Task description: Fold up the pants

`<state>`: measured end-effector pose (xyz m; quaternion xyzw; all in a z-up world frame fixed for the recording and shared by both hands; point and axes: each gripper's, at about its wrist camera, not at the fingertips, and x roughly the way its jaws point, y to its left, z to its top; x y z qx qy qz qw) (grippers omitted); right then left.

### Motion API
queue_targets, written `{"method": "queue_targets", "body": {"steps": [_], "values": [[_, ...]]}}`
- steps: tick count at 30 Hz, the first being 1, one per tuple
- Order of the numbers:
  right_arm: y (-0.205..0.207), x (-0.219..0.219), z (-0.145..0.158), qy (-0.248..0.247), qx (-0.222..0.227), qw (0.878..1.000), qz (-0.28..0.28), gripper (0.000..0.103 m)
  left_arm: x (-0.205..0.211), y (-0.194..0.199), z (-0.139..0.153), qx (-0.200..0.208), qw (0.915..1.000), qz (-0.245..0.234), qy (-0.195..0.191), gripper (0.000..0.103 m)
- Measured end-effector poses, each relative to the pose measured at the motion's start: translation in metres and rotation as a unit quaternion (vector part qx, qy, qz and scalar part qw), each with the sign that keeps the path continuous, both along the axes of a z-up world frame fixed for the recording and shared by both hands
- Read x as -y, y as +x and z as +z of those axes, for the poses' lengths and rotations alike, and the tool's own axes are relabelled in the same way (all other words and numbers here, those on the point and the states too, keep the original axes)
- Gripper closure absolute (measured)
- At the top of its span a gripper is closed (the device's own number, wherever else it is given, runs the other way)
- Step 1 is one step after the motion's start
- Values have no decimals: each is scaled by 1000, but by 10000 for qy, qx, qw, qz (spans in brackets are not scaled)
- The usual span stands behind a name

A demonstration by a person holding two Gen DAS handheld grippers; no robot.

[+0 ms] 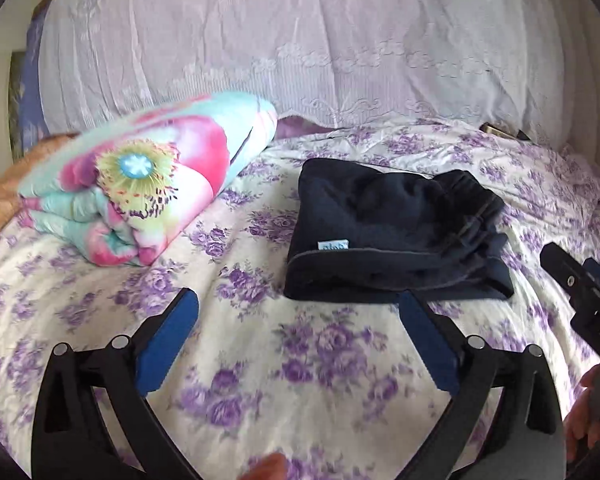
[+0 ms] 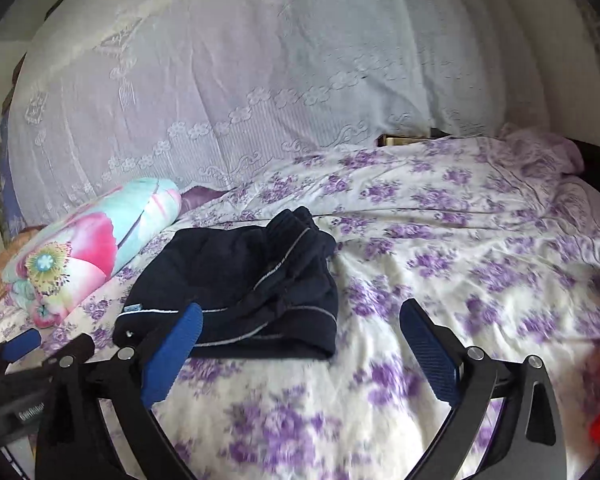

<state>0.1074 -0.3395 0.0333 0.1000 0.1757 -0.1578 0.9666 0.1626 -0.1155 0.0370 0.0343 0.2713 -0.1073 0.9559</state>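
- Purple-flowered bedding covers the bed (image 1: 320,360), with a white lace cloth (image 1: 300,40) draped behind it.
- Dark folded pants (image 1: 396,236) lie in a compact bundle near the middle of the bed, just ahead of both tools.
- Left gripper (image 1: 300,332) hangs over bare sheet, jaws spread wide and empty.
- Right gripper (image 2: 300,344) is likewise released, its left finger overlapping the pants' near edge in the view; contact is unclear.
- Rolled flowery blanket (image 1: 148,184) sits left of the pants.

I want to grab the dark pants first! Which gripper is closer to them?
Right gripper: one finger overlaps the dark pants near edge. Left gripper sits just short of it.
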Motion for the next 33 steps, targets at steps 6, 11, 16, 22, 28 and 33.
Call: {"method": "queue_targets", "body": {"steps": [6, 11, 16, 22, 28, 33], "values": [[-5, 2, -8, 328, -260, 9991, 78, 3, 17, -10, -11, -115, 9976, -320, 598, 5], [10, -4, -15, 309, -551, 9975, 311, 3, 24, -7, -12, -63, 9970, -467, 611, 5], [14, -5, -17, 342, -665, 9964, 398, 3, 23, 0, -11, -72, 9981, -396, 476, 5], [15, -5, -18, 339, -694, 9962, 404, 3, 19, 0, -8, -4, 9986, -429, 313, 5], [16, -5, -18, 345, -696, 9961, 413, 3, 20, -4, -6, 118, 9985, -439, 302, 5], [16, -5, -18, 352, -708, 9961, 403, 3, 21, -1, -7, 50, 9986, -441, 303, 5]]}}
